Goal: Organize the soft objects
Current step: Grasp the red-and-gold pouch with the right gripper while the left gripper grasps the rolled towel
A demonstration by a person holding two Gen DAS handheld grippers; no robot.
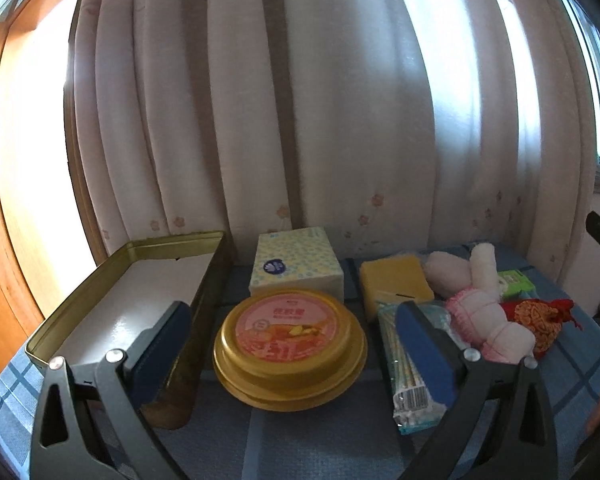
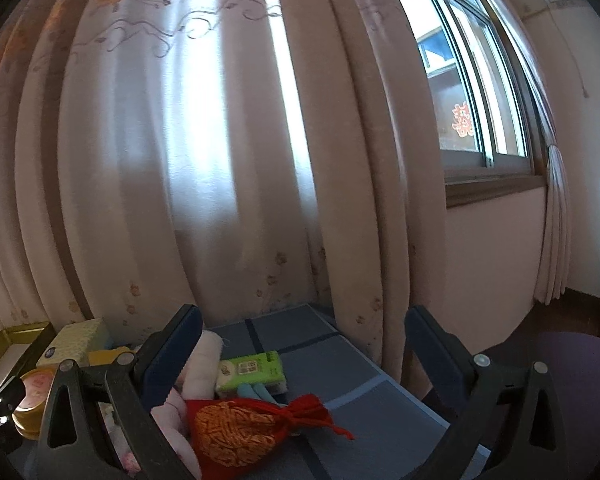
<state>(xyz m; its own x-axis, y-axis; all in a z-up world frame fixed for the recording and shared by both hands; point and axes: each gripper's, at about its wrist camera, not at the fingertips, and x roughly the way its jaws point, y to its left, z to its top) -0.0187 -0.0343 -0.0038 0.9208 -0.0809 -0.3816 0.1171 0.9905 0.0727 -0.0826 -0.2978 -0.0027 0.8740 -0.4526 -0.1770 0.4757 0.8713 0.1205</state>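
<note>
On the blue checked tablecloth (image 1: 300,444) lie a pink plush rabbit (image 1: 480,300), a red and gold drawstring pouch (image 1: 540,316), a yellow sponge (image 1: 396,284), a green tissue pack (image 1: 514,282) and a wrapped bundle of cotton swabs (image 1: 408,364). My left gripper (image 1: 292,344) is open and empty, above a round gold tin (image 1: 290,344). My right gripper (image 2: 300,360) is open and empty, just above the pouch (image 2: 240,428), with the tissue pack (image 2: 252,372) and the rabbit (image 2: 196,368) beyond its left finger.
An open gold rectangular tin (image 1: 132,300) with a white inside stands at the left. A yellow-dotted tissue box (image 1: 296,264) sits behind the round tin. Curtains (image 1: 300,100) hang right behind the table. The table's right edge (image 2: 400,384) drops off near a purple chair (image 2: 576,360).
</note>
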